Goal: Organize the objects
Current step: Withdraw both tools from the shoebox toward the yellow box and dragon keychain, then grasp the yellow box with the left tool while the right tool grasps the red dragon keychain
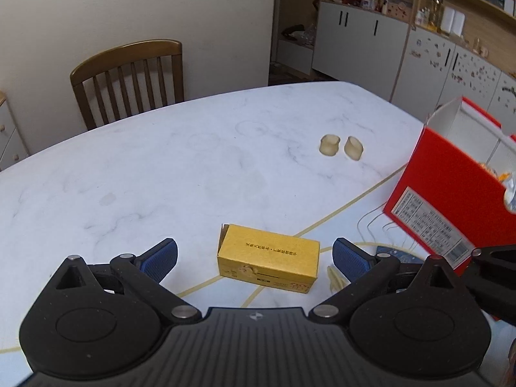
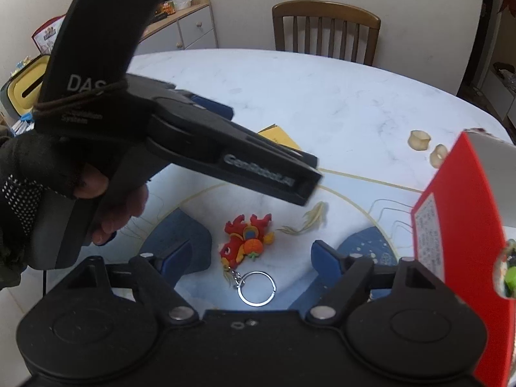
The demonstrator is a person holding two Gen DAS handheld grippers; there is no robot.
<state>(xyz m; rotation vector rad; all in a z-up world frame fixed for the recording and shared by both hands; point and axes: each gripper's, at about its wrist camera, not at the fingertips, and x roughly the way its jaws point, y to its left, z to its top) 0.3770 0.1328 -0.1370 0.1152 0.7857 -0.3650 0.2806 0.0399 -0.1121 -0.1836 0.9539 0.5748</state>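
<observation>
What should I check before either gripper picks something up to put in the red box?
1. Left gripper open: ok.
2. Yellow box between its fingers, untouched: ok.
3. Right gripper open: ok.
4. Dragon keychain lined up between the right gripper's fingers: ok.
5. Red box open on top: ok.
6. Room left inside red box: cannot tell.

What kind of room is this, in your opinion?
Probably a home dining room: a marble-look table, a wooden chair against the wall, and cluttered shelves over white cabinets.
</observation>
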